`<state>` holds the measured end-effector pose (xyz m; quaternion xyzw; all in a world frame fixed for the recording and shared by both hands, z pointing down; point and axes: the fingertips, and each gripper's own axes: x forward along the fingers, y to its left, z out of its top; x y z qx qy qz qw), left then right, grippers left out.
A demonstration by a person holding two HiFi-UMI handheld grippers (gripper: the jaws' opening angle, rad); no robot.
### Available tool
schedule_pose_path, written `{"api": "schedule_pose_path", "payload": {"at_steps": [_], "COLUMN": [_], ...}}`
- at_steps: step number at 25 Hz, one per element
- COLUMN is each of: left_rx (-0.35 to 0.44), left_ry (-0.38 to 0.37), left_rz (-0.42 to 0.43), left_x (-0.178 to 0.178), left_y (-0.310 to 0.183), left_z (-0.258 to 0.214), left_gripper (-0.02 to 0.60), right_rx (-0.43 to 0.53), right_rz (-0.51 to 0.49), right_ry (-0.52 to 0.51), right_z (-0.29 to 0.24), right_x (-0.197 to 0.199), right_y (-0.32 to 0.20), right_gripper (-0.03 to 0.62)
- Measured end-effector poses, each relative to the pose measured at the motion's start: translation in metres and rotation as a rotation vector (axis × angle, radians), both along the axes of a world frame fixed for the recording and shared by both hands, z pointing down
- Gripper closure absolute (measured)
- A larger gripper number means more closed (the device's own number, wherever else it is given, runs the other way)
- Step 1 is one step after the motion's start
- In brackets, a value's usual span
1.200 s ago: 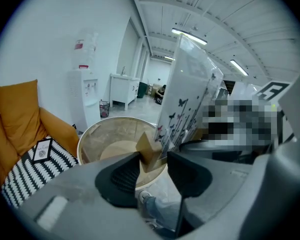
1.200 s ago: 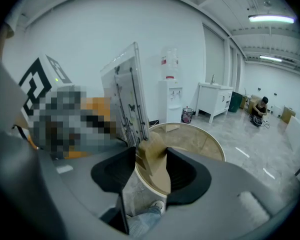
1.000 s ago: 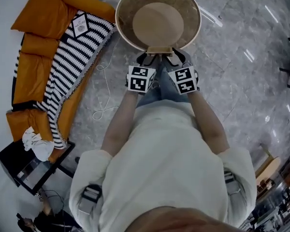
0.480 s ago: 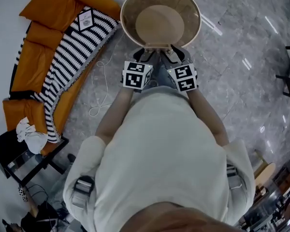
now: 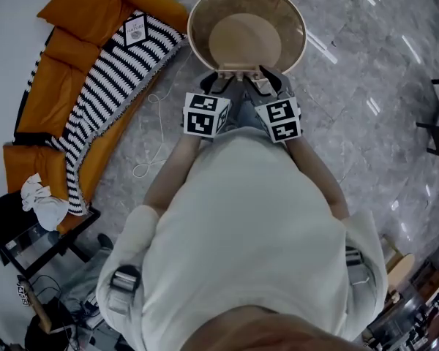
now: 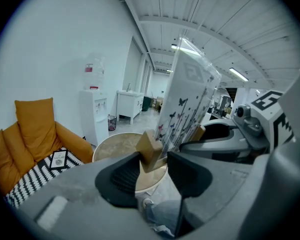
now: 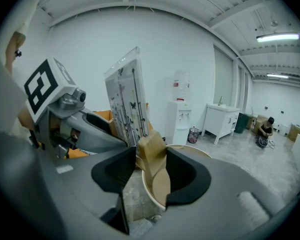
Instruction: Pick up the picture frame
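Far left: an orange sofa (image 5: 58,79) with smooth, puffy cushions. A black-and-white striped knit blanket (image 5: 110,86) is draped along it, and a small dark-framed card (image 5: 135,29) lies on the blanket. Below the sofa in the head view stands a black side table (image 5: 14,236) with a glossy top and a crumpled white cloth (image 5: 40,199) at its corner. A thin white cable (image 5: 157,134) loops over the floor between the sofa and us.

Centre: we hold both grippers side by side in front of the body, marker cubes up. The left gripper (image 5: 219,85) has its jaws clamped on the left end of the picture frame (image 6: 187,99)'s wooden base (image 6: 150,149). The right gripper (image 5: 265,82) is clamped likewise on the base's right end. The frame is an upright clear panel, glossy and rectangular, printed with dark stems and butterflies, set in a plain light-wood block. It hangs between the two grippers over the near edge of the round tabletop (image 5: 245,39) and appears clear of it. Nothing else stands between the grippers and the frame.

The tabletop is circular, with a pale wood rim and a beige inner disc, and nothing on it.

Right: the floor (image 5: 366,123) is polished grey stone, veined, reflecting ceiling lights. In the gripper views the room has white walls and a ribbed white ceiling, with a white water dispenser (image 7: 182,116) and a white cabinet (image 7: 225,119) along the wall. Far right, a person (image 7: 266,126) crouches on the floor, well apart from us.
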<state>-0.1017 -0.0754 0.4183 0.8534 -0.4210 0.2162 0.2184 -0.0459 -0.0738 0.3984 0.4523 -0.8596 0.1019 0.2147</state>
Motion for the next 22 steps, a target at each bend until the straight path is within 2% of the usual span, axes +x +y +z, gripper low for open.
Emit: {"api": "schedule_pose_path", "payload": {"at_steps": [22], "left_rx": [-0.004], "left_ry": [-0.018], "left_rz": [0.015], "left_x": [-0.0022], "left_y": [-0.0052], "left_z": [0.0022], "left_gripper": [0.41], "right_rx": [0.002], "right_rz": [0.007], "right_ry": [0.002], "right_z": [0.002], "right_x": [-0.0012], "right_y": [-0.0039], "right_gripper": [0.413]}}
